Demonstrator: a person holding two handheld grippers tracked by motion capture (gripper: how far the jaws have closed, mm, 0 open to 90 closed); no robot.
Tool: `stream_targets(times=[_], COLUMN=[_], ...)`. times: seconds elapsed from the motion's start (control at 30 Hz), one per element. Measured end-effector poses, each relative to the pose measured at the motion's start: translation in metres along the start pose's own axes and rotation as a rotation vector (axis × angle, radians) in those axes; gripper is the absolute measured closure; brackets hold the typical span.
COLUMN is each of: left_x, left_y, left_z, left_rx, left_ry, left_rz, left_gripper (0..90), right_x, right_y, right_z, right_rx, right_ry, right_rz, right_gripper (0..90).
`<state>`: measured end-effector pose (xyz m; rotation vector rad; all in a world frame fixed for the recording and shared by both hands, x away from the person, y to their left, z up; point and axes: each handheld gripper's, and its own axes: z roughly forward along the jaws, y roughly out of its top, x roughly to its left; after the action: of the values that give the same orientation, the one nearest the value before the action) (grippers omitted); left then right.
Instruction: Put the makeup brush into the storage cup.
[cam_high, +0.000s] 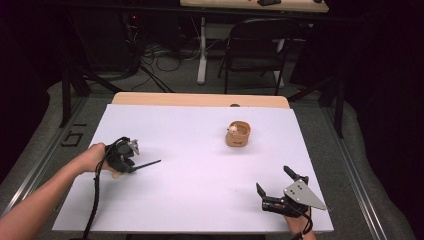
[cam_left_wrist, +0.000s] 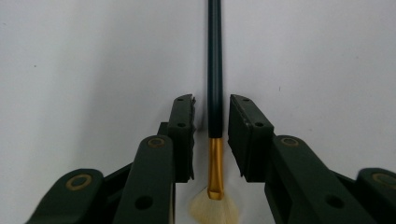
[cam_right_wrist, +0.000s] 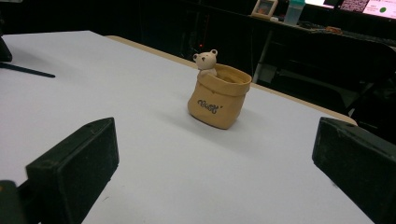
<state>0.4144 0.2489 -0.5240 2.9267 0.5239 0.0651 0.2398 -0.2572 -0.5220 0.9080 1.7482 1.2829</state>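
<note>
A brush (cam_left_wrist: 215, 70) with a thin black handle, a gold ferrule and pale fanned bristles lies flat on the white table cover (cam_high: 200, 190). In the high view its handle (cam_high: 149, 163) points right at the table's left side. My left gripper (cam_left_wrist: 211, 100) straddles the handle just above the ferrule, a narrow gap showing on each side of it, so the pads are not pressing. A hand holds that gripper (cam_high: 131, 167) low over the table. My right gripper (cam_high: 272, 178) rests near the front right edge, wide open with nothing between its fingers. It (cam_right_wrist: 215, 135) faces a tan bag-shaped pot (cam_right_wrist: 218, 95).
The tan pot (cam_high: 238, 134), with a small bear figure on its rim, stands right of centre toward the back. Beyond the table's wooden far edge (cam_high: 200, 99) are a black chair (cam_high: 255, 50), desk legs and floor cables.
</note>
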Motion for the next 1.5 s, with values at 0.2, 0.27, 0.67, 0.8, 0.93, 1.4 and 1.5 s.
stream_targets(times=[0.2, 0.27, 0.67, 0.8, 0.93, 1.4, 1.5], left_x=[0.002, 0.002, 0.003, 0.001, -0.002, -0.014, -0.018], left_y=[0.000, 0.000, 0.003, 0.004, 0.005, 0.017, 0.021], left_z=[0.001, 0.002, 0.001, -0.001, -0.005, -0.022, -0.024], left_rx=[0.002, -0.003, 0.023, 0.018, 0.007, -0.036, -0.040], left_ry=[-0.024, -0.029, -0.024, -0.018, -0.013, -0.001, 0.001], left_rz=[0.004, -0.004, 0.010, 0.020, 0.024, 0.066, 0.077], left_gripper=[77.1, 77.6, 82.6, 82.7, 82.7, 82.7, 82.7], right_x=[0.000, 0.000, 0.000, 0.000, 0.000, 0.000, 0.000], right_y=[0.000, 0.000, 0.000, 0.000, 0.000, -0.001, 0.000], right_z=[0.000, 0.001, 0.000, 0.000, 0.001, 0.002, 0.001], right_rx=[0.003, 0.001, 0.000, 0.002, 0.004, 0.025, 0.030], right_ry=[0.002, 0.001, 0.001, 0.002, 0.002, 0.008, 0.011], right_rz=[-0.001, -0.001, -0.003, -0.003, -0.001, -0.005, -0.006], right_gripper=[0.0, 0.0, 0.0, 0.0, 0.0, 0.0, 0.0])
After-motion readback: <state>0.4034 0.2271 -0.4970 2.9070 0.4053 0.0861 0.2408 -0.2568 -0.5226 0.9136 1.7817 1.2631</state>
